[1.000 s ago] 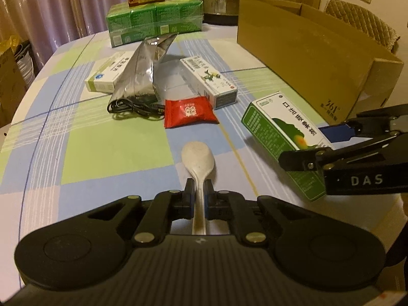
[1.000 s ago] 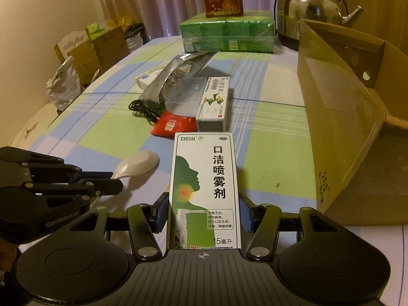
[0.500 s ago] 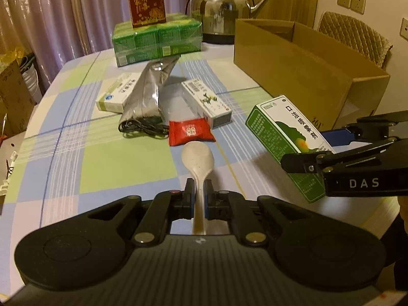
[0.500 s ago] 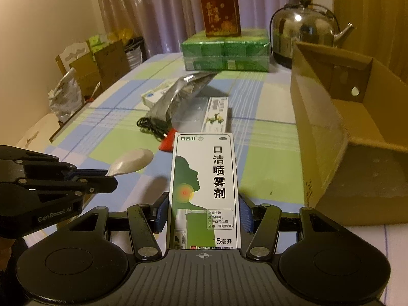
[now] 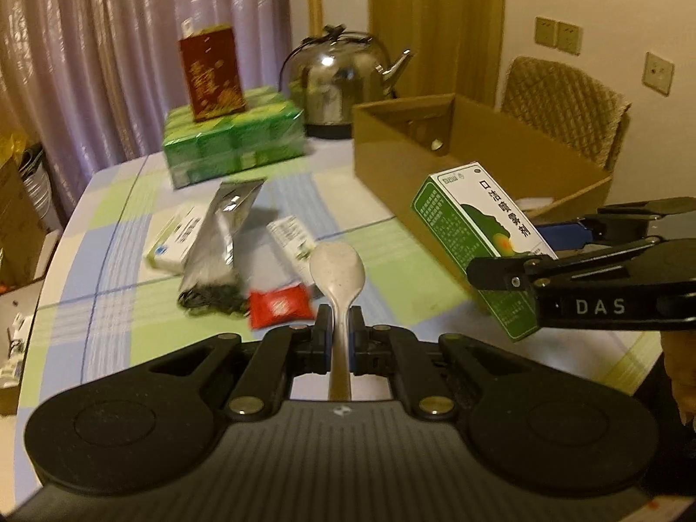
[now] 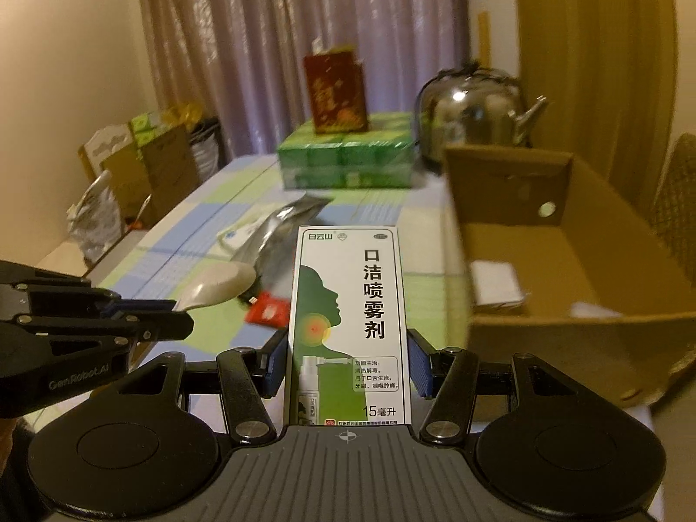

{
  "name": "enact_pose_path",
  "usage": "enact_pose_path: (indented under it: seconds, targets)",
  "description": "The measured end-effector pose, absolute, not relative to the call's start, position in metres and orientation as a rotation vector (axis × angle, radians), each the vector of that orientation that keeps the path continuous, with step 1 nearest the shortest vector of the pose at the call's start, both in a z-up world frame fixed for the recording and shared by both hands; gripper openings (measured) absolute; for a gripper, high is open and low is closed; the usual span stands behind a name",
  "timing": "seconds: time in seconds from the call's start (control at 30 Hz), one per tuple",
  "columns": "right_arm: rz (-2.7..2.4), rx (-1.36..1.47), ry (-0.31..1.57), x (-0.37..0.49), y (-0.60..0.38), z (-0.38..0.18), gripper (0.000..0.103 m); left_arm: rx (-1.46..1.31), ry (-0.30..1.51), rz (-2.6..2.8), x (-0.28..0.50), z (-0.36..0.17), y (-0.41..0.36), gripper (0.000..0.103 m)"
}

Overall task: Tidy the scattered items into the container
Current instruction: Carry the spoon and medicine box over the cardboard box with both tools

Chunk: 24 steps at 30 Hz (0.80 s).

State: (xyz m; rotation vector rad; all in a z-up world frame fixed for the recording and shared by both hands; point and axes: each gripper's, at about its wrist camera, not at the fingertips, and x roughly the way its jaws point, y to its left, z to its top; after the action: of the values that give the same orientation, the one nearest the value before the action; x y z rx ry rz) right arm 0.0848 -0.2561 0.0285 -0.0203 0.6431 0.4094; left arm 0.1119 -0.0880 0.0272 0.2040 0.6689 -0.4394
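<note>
1. Cardboard box point(image 5: 439, 152) sits at two o'clock in the left wrist view, lower than before; the left gripper point(image 5: 340, 330) has risen, jaws clamped on the spoon point(image 5: 337, 267).
2. Right wrist view: right gripper point(image 6: 348, 361) jaws grip the spray carton point(image 6: 348, 317), lifted off the desk point(image 6: 209, 330); the box's inside now shows at three o'clock, so drop-off looks near.

home dining room | checked tablecloth point(image 5: 113, 235) | steel kettle point(image 5: 343, 78) | curtains point(image 5: 108, 43) | padded chair point(image 5: 565, 104)

Steel kettle point(image 5: 343, 82) beside green packs point(image 5: 232, 141) under red box point(image 5: 212, 73)
</note>
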Motion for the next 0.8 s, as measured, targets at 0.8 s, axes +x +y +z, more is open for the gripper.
enact_pose_path:
  seconds: [0.8]
  targets:
    - [0.179,0.053,0.557,0.144,-0.387,0.077,0.052,0.197,0.577,-0.674,0.17,0.07,-0.224,0.004]
